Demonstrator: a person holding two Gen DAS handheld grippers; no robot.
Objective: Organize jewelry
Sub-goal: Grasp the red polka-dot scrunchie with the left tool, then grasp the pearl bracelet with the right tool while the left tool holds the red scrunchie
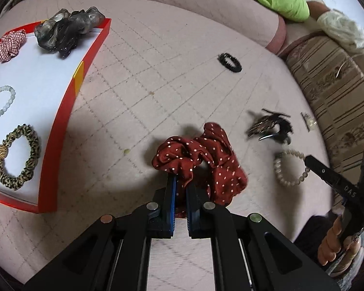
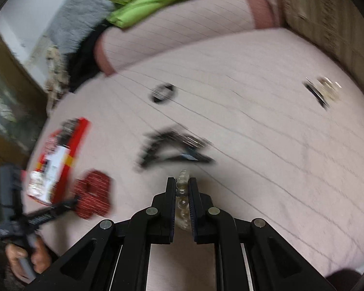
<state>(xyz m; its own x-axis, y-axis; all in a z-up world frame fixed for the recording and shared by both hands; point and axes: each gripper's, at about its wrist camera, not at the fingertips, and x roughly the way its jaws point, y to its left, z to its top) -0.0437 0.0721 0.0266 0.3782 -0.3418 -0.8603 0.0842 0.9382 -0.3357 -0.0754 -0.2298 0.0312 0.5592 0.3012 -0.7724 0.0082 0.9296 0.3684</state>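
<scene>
- My left claw (image 1: pixel 180 194) is clenched on a dark red satin scrunchie with white dots (image 1: pixel 201 162); the fabric is bunched between the blue pads and the rest spills forward and to the right, over the pale pink quilted bedspread (image 1: pixel 157 72).
- My right claw (image 2: pixel 182 189) is grasping a bracelet of pale translucent beads (image 2: pixel 183 198); the strand runs lengthwise between the pads, with a few beads poking past the tips. This view is smeared, so I cannot tell how firmly the beads sit.
- Risk here, as I judge it: round beads on a stretchy cord could roll out of a narrow pinch, and the loose scrunchie folds could drag or snag on what lies below.
- Just beyond the red scrunchie, to its right, lies a black and brown hair claw clip (image 1: pixel 270 127), with a small flat gold-toned clip (image 1: pixel 308 121) near it; either could get knocked if I swing low.
- Further off, a small black coiled hair tie (image 1: pixel 230 63) lies by itself on the bedspread.
- To the left stands the red-rimmed box lid with a white floor (image 1: pixel 77 82), where I take these pieces to belong. It already holds a leopard-print scrunchie with a gold charm (image 1: pixel 18 157), a pale green bead bracelet (image 1: pixel 1 103), a red gingham scrunchie (image 1: pixel 8 44) and a grey and black sheer scrunchie (image 1: pixel 65 30) resting on the far rim.
- Free floor there is limited, so a careless drop could land on another piece or catch the rim.
</scene>
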